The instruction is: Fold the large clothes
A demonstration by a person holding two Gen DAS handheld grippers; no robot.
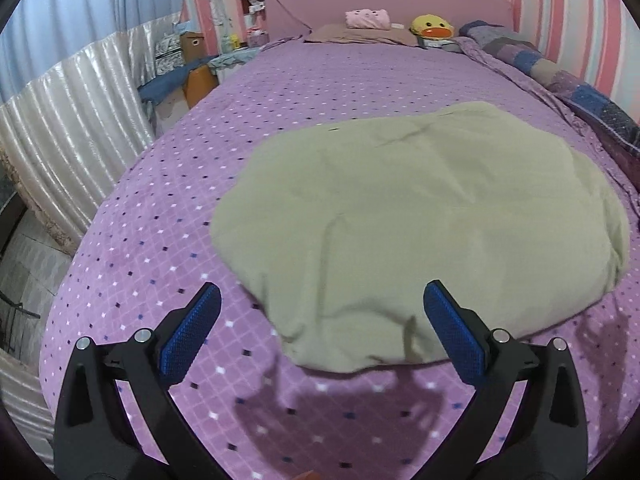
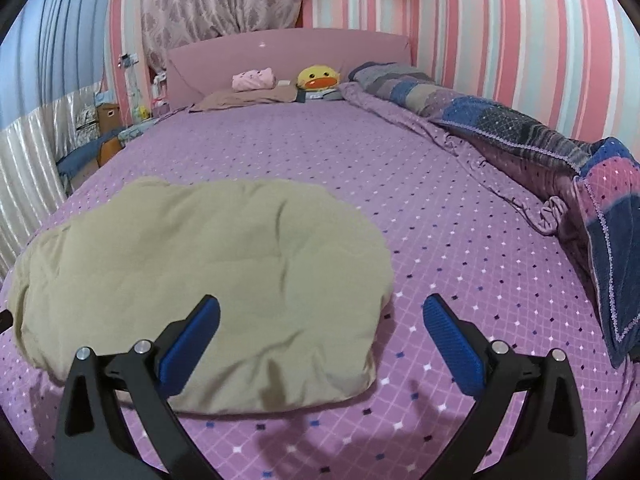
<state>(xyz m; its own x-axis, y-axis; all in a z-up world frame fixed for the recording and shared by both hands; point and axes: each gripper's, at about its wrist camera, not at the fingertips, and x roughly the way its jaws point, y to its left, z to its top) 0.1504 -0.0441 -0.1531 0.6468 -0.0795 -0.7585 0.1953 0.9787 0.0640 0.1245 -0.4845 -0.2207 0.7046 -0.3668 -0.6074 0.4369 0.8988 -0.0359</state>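
A beige garment (image 1: 420,224) lies folded into a rounded flat pile on the purple dotted bedspread (image 1: 168,240). It also shows in the right wrist view (image 2: 200,272), left of centre. My left gripper (image 1: 322,304) is open and empty, hovering above the garment's near edge. My right gripper (image 2: 320,316) is open and empty, above the garment's near right corner. Neither gripper touches the cloth.
A rolled patchwork quilt (image 2: 540,140) runs along the bed's right side by the striped wall. A yellow duck toy (image 2: 318,78), a pink roll (image 2: 254,79) and a flat pillow (image 2: 244,100) lie at the pink headboard. Boxes (image 1: 192,60) and curtains stand left of the bed.
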